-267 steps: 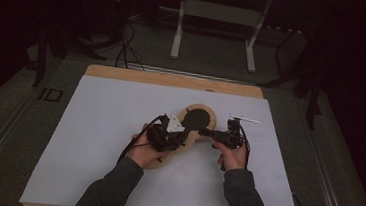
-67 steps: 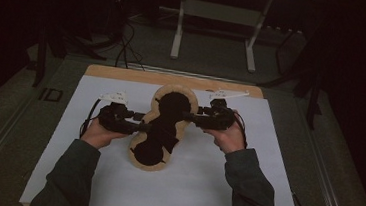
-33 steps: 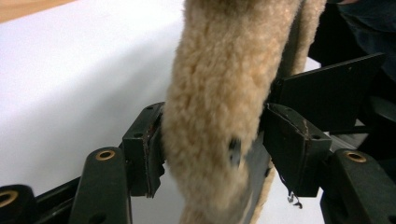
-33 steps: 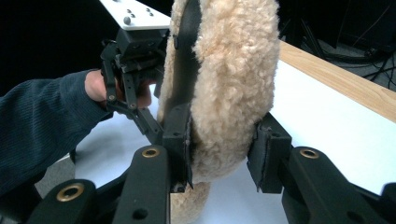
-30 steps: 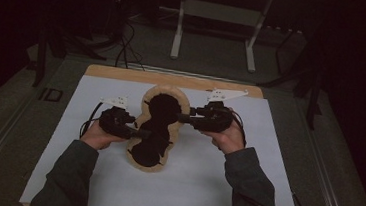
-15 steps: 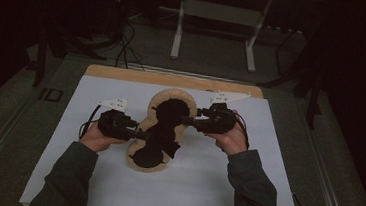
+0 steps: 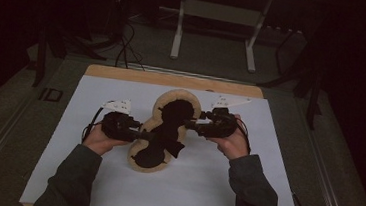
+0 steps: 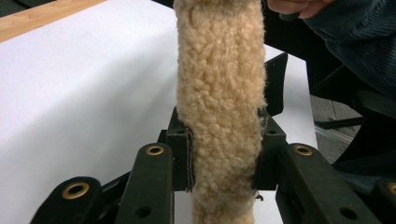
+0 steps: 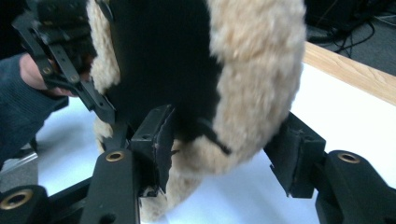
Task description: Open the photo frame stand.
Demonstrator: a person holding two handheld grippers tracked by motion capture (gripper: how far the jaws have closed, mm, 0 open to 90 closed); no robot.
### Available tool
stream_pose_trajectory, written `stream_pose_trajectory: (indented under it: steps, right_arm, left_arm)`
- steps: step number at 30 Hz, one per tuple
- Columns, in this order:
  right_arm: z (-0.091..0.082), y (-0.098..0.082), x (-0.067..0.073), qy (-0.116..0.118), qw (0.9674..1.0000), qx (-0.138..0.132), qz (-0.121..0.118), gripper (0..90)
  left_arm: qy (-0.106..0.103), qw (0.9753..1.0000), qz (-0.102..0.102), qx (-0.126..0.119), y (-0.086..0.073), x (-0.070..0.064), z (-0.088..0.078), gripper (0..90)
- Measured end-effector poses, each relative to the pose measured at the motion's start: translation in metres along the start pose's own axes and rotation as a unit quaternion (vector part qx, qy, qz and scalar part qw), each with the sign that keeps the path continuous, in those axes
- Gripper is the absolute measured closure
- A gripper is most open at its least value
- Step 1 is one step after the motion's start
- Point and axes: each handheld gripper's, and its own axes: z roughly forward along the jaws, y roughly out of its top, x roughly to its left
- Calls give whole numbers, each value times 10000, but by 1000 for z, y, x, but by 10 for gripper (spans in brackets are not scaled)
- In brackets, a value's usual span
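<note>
- Left gripper [image 8: 223, 154]: pads clamped on fleece rim of sheepskin pad [image 8: 222, 93], one pad each side, pile squashed between; jaws just closing onto it.
- Same left gripper in high view [image 7: 140, 134], at left edge of sheepskin pad [image 7: 166, 131], near its lower lobe; left hand [image 7: 96, 138] behind it.
- Right gripper [image 9: 224, 154]: jaws just opening; fleece rim of sheepskin pad [image 9: 261, 84] sits between them, left pad close against black face, right pad apart from fleece with visible gap. Not gripping.
- Right gripper in high view [image 7: 191, 126] at right edge of pad, near its waist; right hand [image 7: 230, 140] behind it.
- Sheepskin pad: figure-eight outline, tan fleece border, black inner face up toward camera; stands lifted off the white sheet [image 7: 266, 155] in gripper views, lower end near sheet.
- White sheet covers wooden table [image 7: 173, 78]; bare wood strip along far edge.
- Beyond table: metal stand [image 7: 216, 10] and cables [image 7: 125, 48] on dark floor.
</note>
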Motion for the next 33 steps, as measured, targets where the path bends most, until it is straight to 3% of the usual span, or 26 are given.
stream_pose_trajectory:
  steps: [9, 33]
  right_arm:
    - [-1, -15, 1, -124, 9999, 114, 19, 422]
    - [-10, -45, -6, -248, 9994, 124, 228, 412]
  left_arm:
    - [71, 9999, -87, 1, 3, -1, 5, 678]
    - [243, 9995, 53, 193, 21, -6, 23, 679]
